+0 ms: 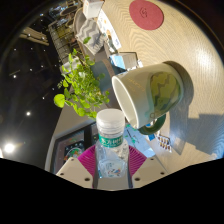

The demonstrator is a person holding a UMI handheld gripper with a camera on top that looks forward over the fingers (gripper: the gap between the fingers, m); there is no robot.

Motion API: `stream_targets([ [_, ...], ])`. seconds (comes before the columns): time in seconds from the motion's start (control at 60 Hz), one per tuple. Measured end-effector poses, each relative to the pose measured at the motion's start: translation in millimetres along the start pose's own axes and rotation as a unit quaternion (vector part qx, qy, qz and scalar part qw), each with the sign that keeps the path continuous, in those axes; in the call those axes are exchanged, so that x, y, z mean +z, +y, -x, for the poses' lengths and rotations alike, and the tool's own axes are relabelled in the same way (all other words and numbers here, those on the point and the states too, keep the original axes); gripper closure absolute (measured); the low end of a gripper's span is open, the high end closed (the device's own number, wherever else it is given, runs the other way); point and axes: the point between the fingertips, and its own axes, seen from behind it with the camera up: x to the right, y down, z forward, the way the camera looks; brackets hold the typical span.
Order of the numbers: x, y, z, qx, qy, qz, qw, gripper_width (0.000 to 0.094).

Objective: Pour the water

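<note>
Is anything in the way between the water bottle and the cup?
Nothing visible is. The clear plastic bottle with a white cap sits between the claw's pink pads, and the cream, green-lined mug lies just ahead of its cap, mouth facing it. The leafy green plant stands off to the side.

The water bottle (111, 143) is clear plastic with a white cap. The mug (150, 92) is cream-white outside, its inside stained yellowish green. The gripper's pads (88, 160) are magenta. The potted plant (82, 82) has bright green leaves. A red round coaster (151, 13) lies on the white table (195, 50).
</note>
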Motion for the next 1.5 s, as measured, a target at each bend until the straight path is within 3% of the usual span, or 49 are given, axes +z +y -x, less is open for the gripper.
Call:
stream_targets([
  [0.183,0,6,7,-0.030,0.016,0.019,0.999,0.0552],
  [0.367,-22,3,48,-0.283,0.061,0.023,0.957,0.0551],
  [0.55,-51,-46,119,-0.537,0.093,-0.042,0.838,0.0546],
  [0.7,-82,-122,138,-0.690,0.165,-0.097,0.698,0.0546],
  [0.783,-97,-167,123,-0.739,0.210,-0.108,0.631,0.0546],
  [0.9,-108,-215,87,-0.763,0.258,-0.104,0.584,0.0547],
  [1.05,-115,-244,41,-0.772,0.295,-0.086,0.556,0.0547],
  [1.25,-130,-262,-8,-0.738,0.328,-0.078,0.585,0.0534],
  [1.5,-135,-260,-8,-0.738,0.310,-0.095,0.592,0.0437],
])
